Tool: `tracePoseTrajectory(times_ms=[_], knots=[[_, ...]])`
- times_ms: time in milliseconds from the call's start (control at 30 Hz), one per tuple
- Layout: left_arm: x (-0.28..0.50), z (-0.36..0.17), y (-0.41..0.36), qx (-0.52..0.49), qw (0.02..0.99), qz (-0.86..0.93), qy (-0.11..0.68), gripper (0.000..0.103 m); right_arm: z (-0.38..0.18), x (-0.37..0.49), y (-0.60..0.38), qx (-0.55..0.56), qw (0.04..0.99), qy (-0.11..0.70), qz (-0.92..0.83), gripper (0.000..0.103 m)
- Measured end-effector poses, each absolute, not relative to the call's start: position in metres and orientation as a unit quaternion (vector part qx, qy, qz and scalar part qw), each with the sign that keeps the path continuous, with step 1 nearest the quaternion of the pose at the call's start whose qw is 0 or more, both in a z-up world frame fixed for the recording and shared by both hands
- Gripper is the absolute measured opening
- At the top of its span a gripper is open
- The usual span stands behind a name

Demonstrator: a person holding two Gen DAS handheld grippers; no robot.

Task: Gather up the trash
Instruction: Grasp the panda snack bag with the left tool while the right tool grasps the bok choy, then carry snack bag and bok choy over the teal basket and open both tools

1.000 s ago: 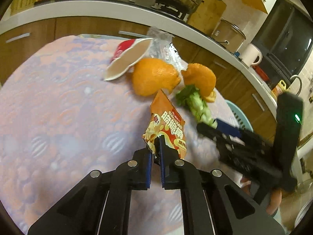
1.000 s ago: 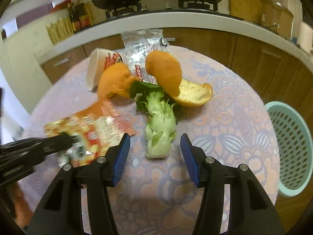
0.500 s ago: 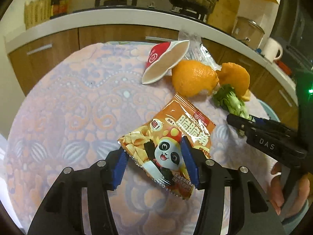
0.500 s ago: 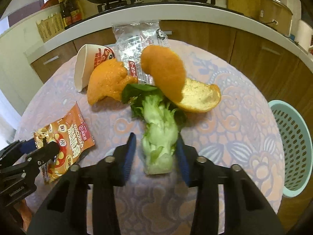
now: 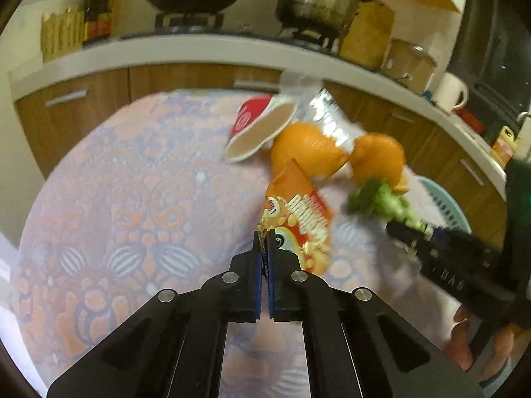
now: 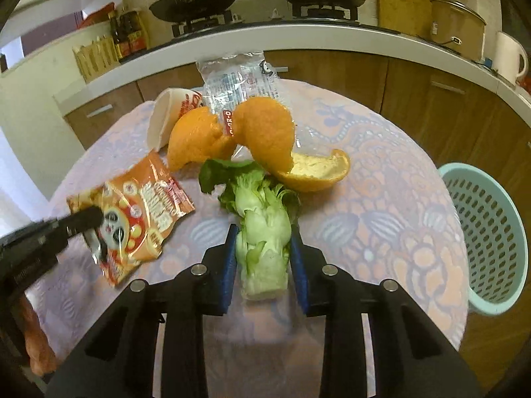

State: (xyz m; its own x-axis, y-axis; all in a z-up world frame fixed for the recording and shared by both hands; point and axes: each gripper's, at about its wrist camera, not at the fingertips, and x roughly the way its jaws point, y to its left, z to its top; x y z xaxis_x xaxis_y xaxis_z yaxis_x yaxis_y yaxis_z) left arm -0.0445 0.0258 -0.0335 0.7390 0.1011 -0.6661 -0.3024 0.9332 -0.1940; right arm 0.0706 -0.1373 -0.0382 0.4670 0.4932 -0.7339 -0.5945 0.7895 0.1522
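Observation:
My left gripper (image 5: 264, 232) is shut on the edge of an orange snack packet (image 5: 300, 212), which also shows in the right wrist view (image 6: 139, 212). My right gripper (image 6: 264, 232) is shut on a green vegetable stalk (image 6: 264, 232) that lies on the round table (image 6: 381, 205); the stalk also shows in the left wrist view (image 5: 381, 199). Orange peels (image 6: 232, 132), a paper cup (image 6: 166, 116) on its side and a clear plastic wrapper (image 6: 239, 76) lie further back on the table.
A pale green perforated basket (image 6: 491, 238) stands on the floor right of the table. Behind the table runs a curved kitchen counter (image 6: 298, 36) with a wok, a pot and a white kettle (image 6: 507, 56). Wooden cabinets sit under it.
My left gripper, open around the snack packet half a second ago, has shut on its edge. My right gripper has closed onto the vegetable stalk.

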Motion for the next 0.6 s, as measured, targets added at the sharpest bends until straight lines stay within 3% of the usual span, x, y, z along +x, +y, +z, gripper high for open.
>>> tracePoseTrajectory(times_ms=[233, 600], knots=[[-0.057, 0.017, 0.0, -0.131, 0.948, 0.072, 0.281, 0.001, -0.017, 0.059, -0.172, -0.03, 0.853, 0.395, 0.338, 0.026], [-0.035, 0.048, -0.032, -0.116, 0.96, 0.031, 0.255, 0.001, 0.033, 0.047, -0.209, -0.006, 0.875, 0.336, 0.347, 0.026]])
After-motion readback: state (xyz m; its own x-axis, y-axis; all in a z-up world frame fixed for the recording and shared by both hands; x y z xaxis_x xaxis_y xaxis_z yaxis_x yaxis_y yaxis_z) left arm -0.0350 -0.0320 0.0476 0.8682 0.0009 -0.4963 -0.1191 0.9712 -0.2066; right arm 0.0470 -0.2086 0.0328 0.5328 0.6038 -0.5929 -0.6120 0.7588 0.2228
